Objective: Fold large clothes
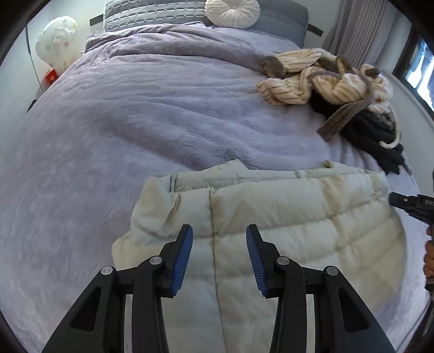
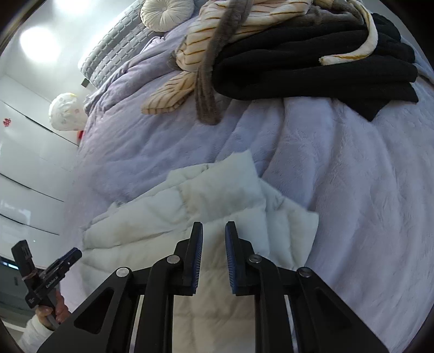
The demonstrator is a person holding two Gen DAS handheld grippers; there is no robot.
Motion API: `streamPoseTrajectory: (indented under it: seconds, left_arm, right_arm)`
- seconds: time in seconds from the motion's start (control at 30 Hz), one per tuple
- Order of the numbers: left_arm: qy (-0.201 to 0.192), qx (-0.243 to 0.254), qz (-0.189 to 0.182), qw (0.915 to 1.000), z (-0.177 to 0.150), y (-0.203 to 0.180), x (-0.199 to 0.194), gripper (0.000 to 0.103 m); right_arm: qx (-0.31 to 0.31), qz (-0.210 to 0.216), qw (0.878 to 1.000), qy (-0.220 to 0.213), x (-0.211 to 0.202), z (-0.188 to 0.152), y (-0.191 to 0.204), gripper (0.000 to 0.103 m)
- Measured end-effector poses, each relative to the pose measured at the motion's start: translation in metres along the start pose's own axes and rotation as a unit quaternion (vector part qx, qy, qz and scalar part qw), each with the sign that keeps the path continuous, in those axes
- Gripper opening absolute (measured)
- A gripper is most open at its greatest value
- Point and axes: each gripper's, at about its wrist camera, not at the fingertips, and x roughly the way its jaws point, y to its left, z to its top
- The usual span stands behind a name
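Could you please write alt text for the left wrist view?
A cream padded jacket lies folded on a lilac bedspread, with the left gripper open just above it, holding nothing. Farther back to the right sits a pile of striped and black clothes; a round white cushion rests at the head.

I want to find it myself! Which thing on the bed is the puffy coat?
Start at the big bed with the fuzzy lavender blanket. At its near edge, under both grippers, lies the cream quilted puffer jacket. Unlike the rumpled pile of striped cream fleece and black clothing farther back, it is smooth, stitched into puffy squares.
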Motion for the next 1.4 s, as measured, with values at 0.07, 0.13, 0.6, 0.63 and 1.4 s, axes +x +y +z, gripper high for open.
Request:
streamPoseTrajectory:
  seconds: [0.07, 0.13, 0.6, 0.63, 1.4]
  left_arm:
    - [0.005, -0.005, 0.007, 0.9999, 0.004, 0.002, 0.014, 0.044]
    - [0.011, -0.016, 0.02, 0.9996, 0.008, 0.007, 0.031, 0.044]
    - [0.019, -0.124, -0.029, 0.9916, 0.025, 0.057, 0.092, 0.044]
    - [0.021, -0.131, -0.034, 0.9906, 0.025, 0.06, 0.093, 0.044]
    - [0.024, -0.11, 0.015, 0.9935, -0.011, 0.068, -0.009, 0.045]
  right_arm:
    - [-0.008, -0.007, 1.0, 0.005, 0.01, 0.001, 0.0, 0.019]
    - [-0.015, -0.016, 1.0, 0.009, 0.02, 0.003, 0.001, 0.019]
    - [0.007, -0.036, 0.999, 0.023, 0.078, 0.013, -0.021, 0.014]
    - [0.007, -0.037, 0.999, 0.024, 0.078, 0.013, -0.021, 0.014]
    - [0.043, 0.011, 0.999, -0.013, -0.007, -0.017, 0.006, 0.018]
